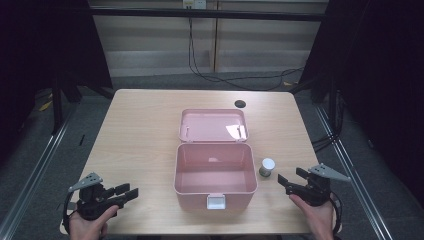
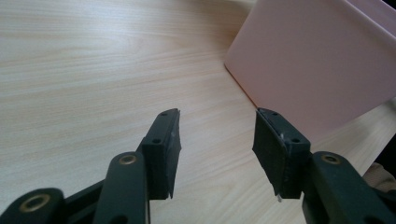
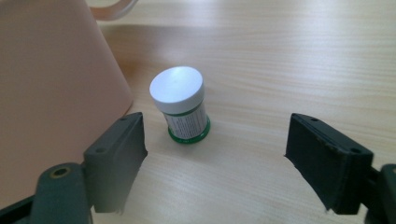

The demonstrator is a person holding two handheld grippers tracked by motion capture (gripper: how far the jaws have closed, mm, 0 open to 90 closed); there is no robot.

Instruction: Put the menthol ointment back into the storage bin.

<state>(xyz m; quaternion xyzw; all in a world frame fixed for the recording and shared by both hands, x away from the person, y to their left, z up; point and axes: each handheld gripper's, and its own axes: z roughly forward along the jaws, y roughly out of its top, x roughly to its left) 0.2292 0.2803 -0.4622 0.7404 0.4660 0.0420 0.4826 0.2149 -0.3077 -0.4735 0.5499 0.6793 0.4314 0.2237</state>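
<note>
The right gripper (image 1: pixel 289 182) lies low over the pale wooden table (image 1: pixel 140 130), its jaws wide apart with nothing between them, aimed at the small white-capped bottle with a green base (image 3: pixel 181 102); the bottle stands upright just beside the open pink plastic box (image 1: pixel 215 175); the left gripper (image 1: pixel 126 192), jaws apart and holding nothing, points at the box's other side.

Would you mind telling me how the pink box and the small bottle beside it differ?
The pink box is wide, rectangular and open, its lid folded back; the small bottle is a narrow cylinder, closed with a white cap. The box is plain pink; the bottle carries a printed label and a green base. Both stand upright on the wooden table, close together but apart.
</note>
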